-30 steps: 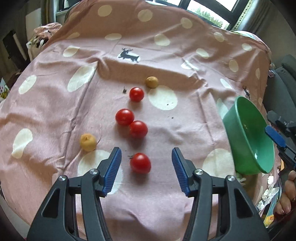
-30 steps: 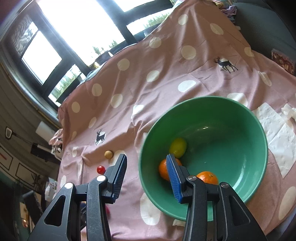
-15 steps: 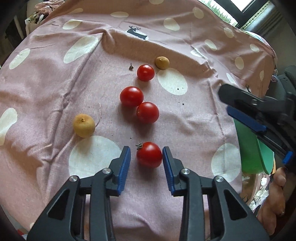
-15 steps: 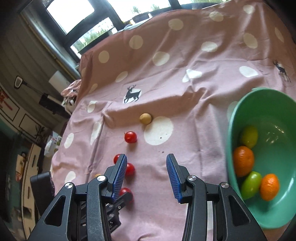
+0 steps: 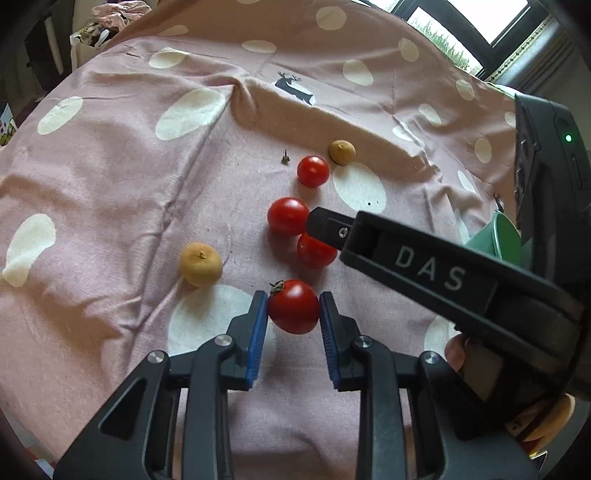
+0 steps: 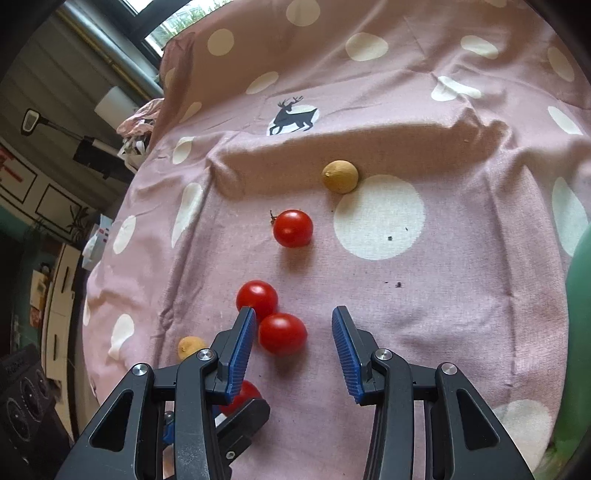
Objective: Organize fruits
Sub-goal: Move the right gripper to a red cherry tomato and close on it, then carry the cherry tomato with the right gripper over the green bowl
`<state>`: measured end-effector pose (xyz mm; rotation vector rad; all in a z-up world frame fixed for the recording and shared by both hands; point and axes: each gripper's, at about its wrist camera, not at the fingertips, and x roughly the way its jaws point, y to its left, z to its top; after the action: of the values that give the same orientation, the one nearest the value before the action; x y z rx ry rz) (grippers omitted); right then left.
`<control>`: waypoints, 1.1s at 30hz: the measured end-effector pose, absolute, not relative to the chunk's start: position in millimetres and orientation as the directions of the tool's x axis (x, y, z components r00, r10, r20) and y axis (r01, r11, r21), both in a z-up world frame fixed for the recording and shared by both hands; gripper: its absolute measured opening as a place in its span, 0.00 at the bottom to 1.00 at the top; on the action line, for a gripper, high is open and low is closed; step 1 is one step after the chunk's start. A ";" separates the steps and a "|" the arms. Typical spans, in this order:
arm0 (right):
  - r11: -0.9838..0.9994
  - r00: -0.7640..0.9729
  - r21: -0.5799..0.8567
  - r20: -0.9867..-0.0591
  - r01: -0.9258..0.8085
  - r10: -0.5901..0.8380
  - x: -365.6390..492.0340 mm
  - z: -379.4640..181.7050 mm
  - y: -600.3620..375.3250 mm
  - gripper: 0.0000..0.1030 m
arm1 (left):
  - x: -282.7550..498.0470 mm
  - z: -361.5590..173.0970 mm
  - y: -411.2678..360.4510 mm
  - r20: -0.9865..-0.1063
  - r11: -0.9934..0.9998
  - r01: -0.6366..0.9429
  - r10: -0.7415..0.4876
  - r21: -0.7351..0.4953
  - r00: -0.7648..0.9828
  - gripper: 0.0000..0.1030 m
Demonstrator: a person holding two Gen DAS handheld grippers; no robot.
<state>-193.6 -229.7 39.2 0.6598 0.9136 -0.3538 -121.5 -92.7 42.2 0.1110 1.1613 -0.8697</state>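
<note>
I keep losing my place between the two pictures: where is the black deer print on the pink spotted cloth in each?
Left wrist view: black deer print, top centre.
Right wrist view: deer, upper middle.
Shared landmark: farthest round tan fruit.

Daylit window behind; dark shelves w/ clutter at left.
</note>
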 end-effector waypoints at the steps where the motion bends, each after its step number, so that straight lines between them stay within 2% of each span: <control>1: 0.754 0.578 0.375 -0.816 0.539 -0.006 -192.3 38.8 -228.5 0.44 | -120.6 43.9 -90.1 -0.832 0.685 0.644 -0.538 -0.340 0.134 0.27; 12: 0.772 0.567 0.342 -0.823 0.535 -0.029 -177.0 29.3 -215.8 0.39 | -109.7 51.3 -77.8 -0.828 0.720 0.615 -0.528 -0.320 0.187 0.27; 15: 0.770 0.570 0.346 -0.821 0.536 -0.029 -176.5 28.6 -216.1 0.30 | -109.4 50.4 -78.7 -0.829 0.719 0.617 -0.527 -0.319 0.185 0.27; 33: 0.702 0.591 0.380 -0.803 0.602 -0.073 -207.1 40.3 -223.7 0.29 | -113.8 59.7 -76.3 -0.800 0.697 0.634 -0.566 -0.336 0.198 0.27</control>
<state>-207.1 -223.7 40.3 0.6957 0.8568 -0.4315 -113.8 -76.3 59.7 0.0734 1.0847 -0.8402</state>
